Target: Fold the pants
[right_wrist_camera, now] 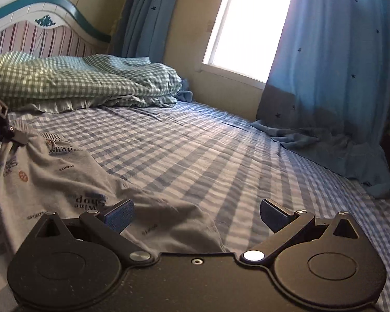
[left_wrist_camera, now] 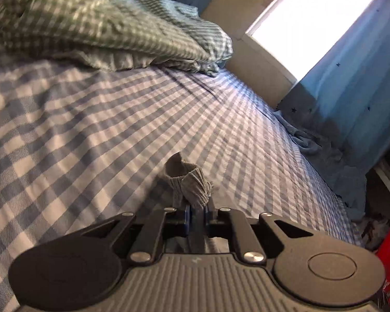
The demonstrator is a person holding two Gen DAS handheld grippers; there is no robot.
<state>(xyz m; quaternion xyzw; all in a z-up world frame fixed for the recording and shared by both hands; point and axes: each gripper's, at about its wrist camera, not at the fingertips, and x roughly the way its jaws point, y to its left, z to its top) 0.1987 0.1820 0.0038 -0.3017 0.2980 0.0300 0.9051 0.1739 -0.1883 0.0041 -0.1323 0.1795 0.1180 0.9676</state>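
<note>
home bedroom; checked bed sheet (right_wrist_camera: 221, 156), gingham pillows (right_wrist_camera: 78, 83), striped headboard (right_wrist_camera: 39, 39), blue star curtains (right_wrist_camera: 332, 65), bright window (right_wrist_camera: 247, 26)

The bed (right_wrist_camera: 195, 140) lies bare across its middle, checked sheet open from the near edge to the window-side edge; there a gripper could pass freely; at the head end a rumpled green-checked duvet (right_wrist_camera: 85, 83) heaps across the width, barring that end; along the window-side edge a blue curtain (right_wrist_camera: 332, 119) spills onto the sheet, crowding that edge; the pants (right_wrist_camera: 65, 176) cover the near left part, one cuff lifted by the left gripper (left_wrist_camera: 198, 209).
</note>
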